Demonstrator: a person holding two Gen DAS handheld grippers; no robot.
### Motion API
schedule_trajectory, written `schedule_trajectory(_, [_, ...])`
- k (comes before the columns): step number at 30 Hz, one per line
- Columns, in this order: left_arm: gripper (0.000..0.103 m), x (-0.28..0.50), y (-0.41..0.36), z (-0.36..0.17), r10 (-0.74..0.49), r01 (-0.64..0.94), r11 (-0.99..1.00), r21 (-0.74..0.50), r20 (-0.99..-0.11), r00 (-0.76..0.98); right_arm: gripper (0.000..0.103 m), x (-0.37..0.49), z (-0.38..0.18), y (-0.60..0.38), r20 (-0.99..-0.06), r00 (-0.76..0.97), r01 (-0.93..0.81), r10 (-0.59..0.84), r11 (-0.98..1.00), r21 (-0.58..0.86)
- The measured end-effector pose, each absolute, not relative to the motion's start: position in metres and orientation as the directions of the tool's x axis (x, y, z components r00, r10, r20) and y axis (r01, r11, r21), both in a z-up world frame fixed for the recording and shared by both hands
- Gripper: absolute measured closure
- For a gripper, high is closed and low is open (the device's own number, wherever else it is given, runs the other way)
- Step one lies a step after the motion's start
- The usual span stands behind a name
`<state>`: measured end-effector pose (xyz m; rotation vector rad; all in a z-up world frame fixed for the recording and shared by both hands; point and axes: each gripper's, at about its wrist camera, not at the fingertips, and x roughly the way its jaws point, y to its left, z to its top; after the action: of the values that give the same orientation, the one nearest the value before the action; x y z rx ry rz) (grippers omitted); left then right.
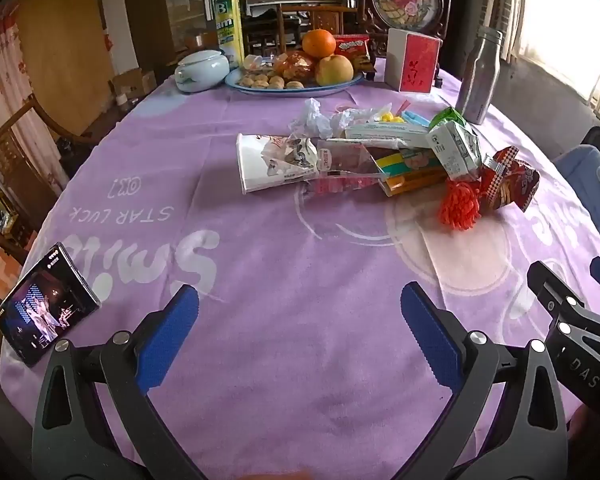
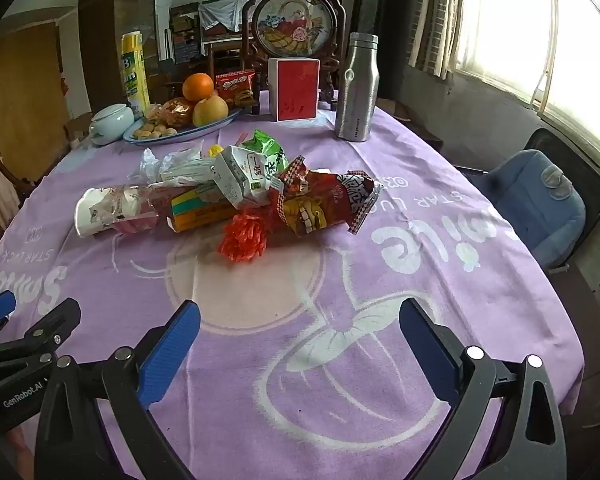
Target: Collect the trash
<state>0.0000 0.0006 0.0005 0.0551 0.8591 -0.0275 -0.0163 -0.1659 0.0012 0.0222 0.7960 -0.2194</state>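
A pile of trash lies mid-table on the purple cloth: a white paper cup on its side, a green-white drink carton, a red snack bag, an orange-red mesh tuft, an orange-yellow box and crumpled clear wrappers. My left gripper is open and empty, near the table's front edge. My right gripper is open and empty, also well short of the pile.
A phone leans at the front left. At the back stand a fruit plate, a lidded white pot, a red-white box, and a steel bottle. A blue-cushioned chair is at the right.
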Motion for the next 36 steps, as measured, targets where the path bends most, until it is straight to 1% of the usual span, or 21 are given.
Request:
schedule_trajectory(7, [0.006,-0.0012,0.0009,0.001,-0.014,0.047,0.999,0.023,-0.753,0.658,0.005,-0.0163,0.0008,-0.1664,-0.715,0.676,0.201,-0.181,0.978,-0.057])
schedule_trajectory(14, [0.006,-0.0003,-0.0035,-0.0013,-0.008,0.06,0.997,0.04,-0.763,0.647,0.005,-0.0165,0.0007,-0.1669,-0.715,0.675,0.201,-0.18,0.978,-0.057])
schedule_trajectory(36, [0.006,-0.0012,-0.0041,-0.0028,-0.006,0.058,0.997,0.041,-0.763,0.646,0.005,-0.0165,0.0013,-0.1665,-0.717,0.674,0.199,-0.178,0.978,-0.056])
